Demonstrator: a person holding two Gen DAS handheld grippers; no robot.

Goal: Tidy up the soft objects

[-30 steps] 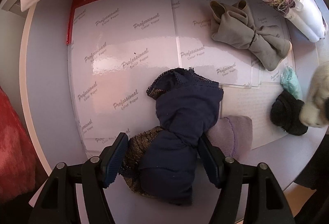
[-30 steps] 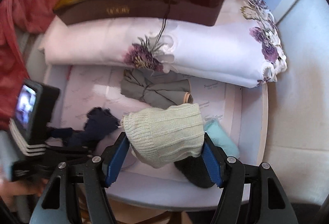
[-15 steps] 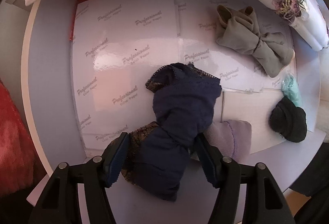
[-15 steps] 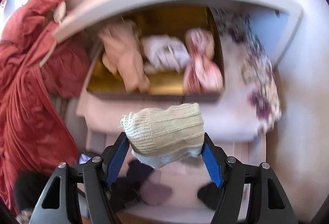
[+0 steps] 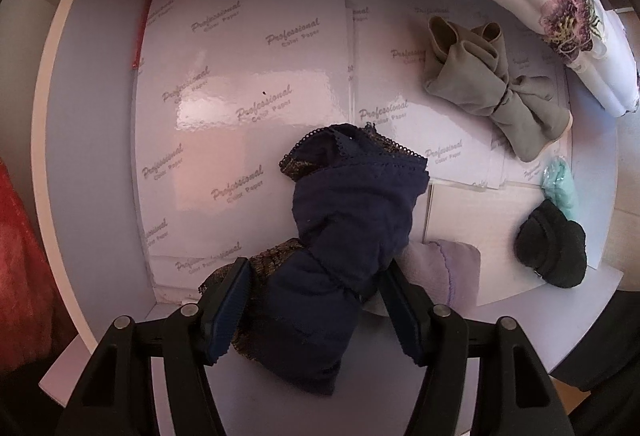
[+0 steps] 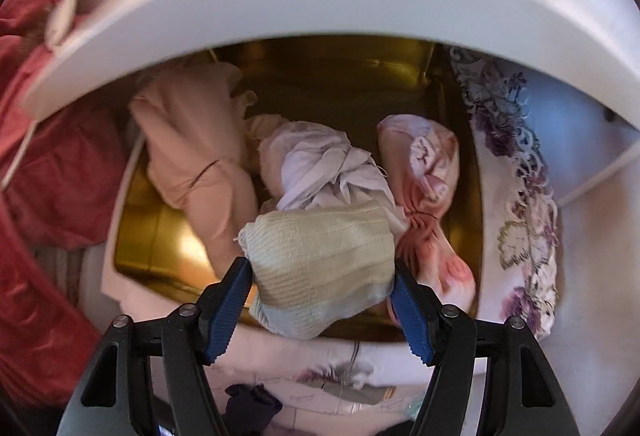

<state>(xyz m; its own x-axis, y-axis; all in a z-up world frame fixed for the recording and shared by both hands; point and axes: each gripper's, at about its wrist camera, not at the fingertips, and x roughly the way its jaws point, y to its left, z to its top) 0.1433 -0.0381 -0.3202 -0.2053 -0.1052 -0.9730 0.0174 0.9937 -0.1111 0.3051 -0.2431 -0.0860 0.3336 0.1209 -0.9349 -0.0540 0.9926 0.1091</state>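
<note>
— Left gripper [image 5: 314, 306]?
— Low at six o'clock, fingers pointing to twelve, pressed against a dark bundle [image 5: 340, 236].
— Right gripper [image 6: 322, 296]?
— Same pose, pads clamped on a cream knit roll [image 6: 320, 260].

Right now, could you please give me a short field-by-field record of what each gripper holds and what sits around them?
left gripper: jaws closed on the navy lace bundle, resting on the shelf
right gripper: jaws closed on the cream knit bundle, held over the gold box
in box: peach bundle, white bundle, pink floral bundle
on shelf: grey bundle, black bundle, lilac bundle, mint bundle
</note>
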